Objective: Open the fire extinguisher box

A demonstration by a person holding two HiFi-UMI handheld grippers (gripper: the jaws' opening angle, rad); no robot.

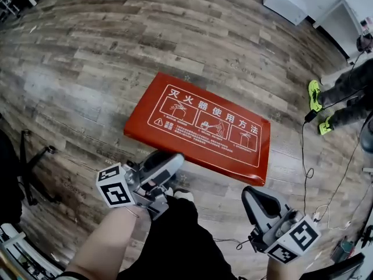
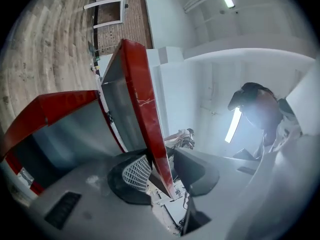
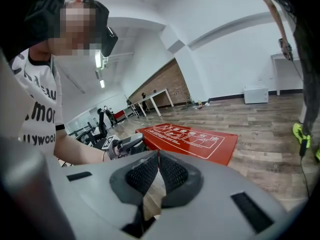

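Box (image 2: 50, 109) lay on the wood floor (image 1: 87, 51), red, well apart from the white furniture at the far wall. Lid (image 1: 198, 127) faced up, printed in white with a line of characters and three framed diagrams. Left tongs (image 1: 169, 165) sat at the lid's near-left edge. In the left gripper view the left tongs (image 2: 162, 171) pinched that red edge, the rim running between the two pads. From there the lid (image 2: 142, 99) stood raised off the box, with grey inner faces showing on both and a gap between them. How far it was lifted could not be told from the head view.

Right tongs (image 1: 259, 200) hung apart from the box, near its right corner, above bare floor. In the right gripper view the right tongs (image 3: 157, 159) were pressed together with nothing between them. That view also showed the lid (image 3: 190, 139) beyond them and the left tongs (image 3: 125, 145) at its edge, on a bare forearm.

Second person's yellow-green shoes (image 1: 315, 95) stood at the right, past the box. Black cable (image 1: 306, 168) trailed across the floor near them.
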